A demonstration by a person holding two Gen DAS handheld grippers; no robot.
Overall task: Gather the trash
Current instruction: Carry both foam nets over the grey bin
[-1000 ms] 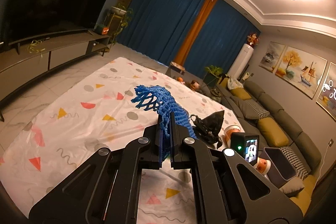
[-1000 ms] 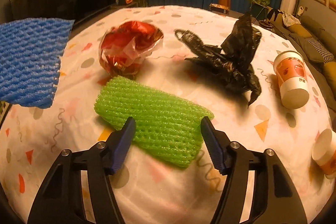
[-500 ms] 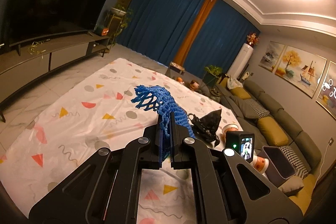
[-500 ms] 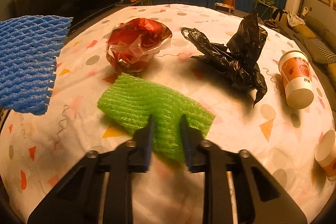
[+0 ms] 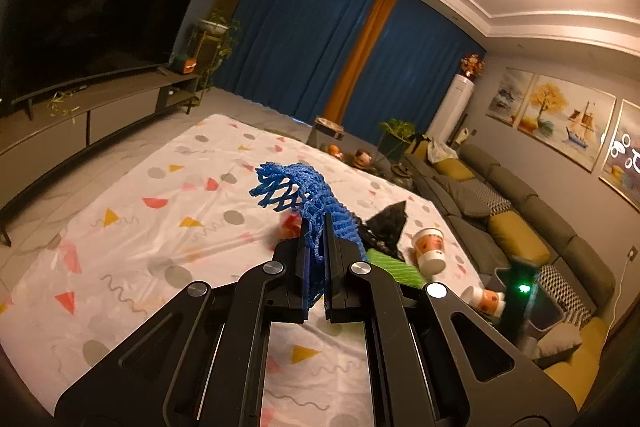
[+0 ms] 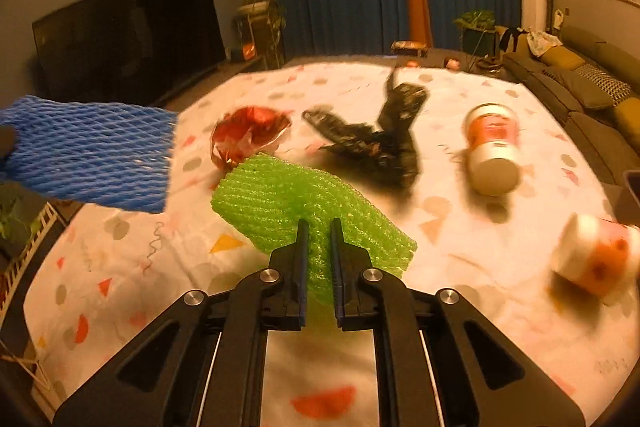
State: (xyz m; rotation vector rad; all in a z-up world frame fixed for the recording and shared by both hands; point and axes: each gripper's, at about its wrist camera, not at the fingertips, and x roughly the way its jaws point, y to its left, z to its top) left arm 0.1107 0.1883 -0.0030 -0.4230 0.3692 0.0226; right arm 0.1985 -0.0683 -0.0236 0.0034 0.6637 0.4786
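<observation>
My left gripper [image 5: 316, 223] is shut on a blue foam net [image 5: 296, 187], held up above the patterned cloth [image 5: 132, 239]. The same blue net [image 6: 88, 151] shows at the left of the right wrist view. My right gripper [image 6: 318, 227] has its jaws closing on a green foam net [image 6: 272, 199]; the pads pinch its near edge and the net hangs lifted off the cloth. Behind it lie a red foil wrapper [image 6: 248, 133], a crumpled black bag [image 6: 384, 143] and two paper cups [image 6: 492, 147] [image 6: 596, 255] on their sides.
A grey bin [image 5: 554, 311] stands on the floor past the cloth's right edge, by the long sofa [image 5: 516, 227]. A TV and low cabinet [image 5: 100, 107] run along the left wall. Blue curtains [image 5: 304, 39] hang at the back.
The right gripper's jaws went from wide apart to pinching the green net, and it rose and pulled back with the net. The left gripper kept the blue net and stayed put.
</observation>
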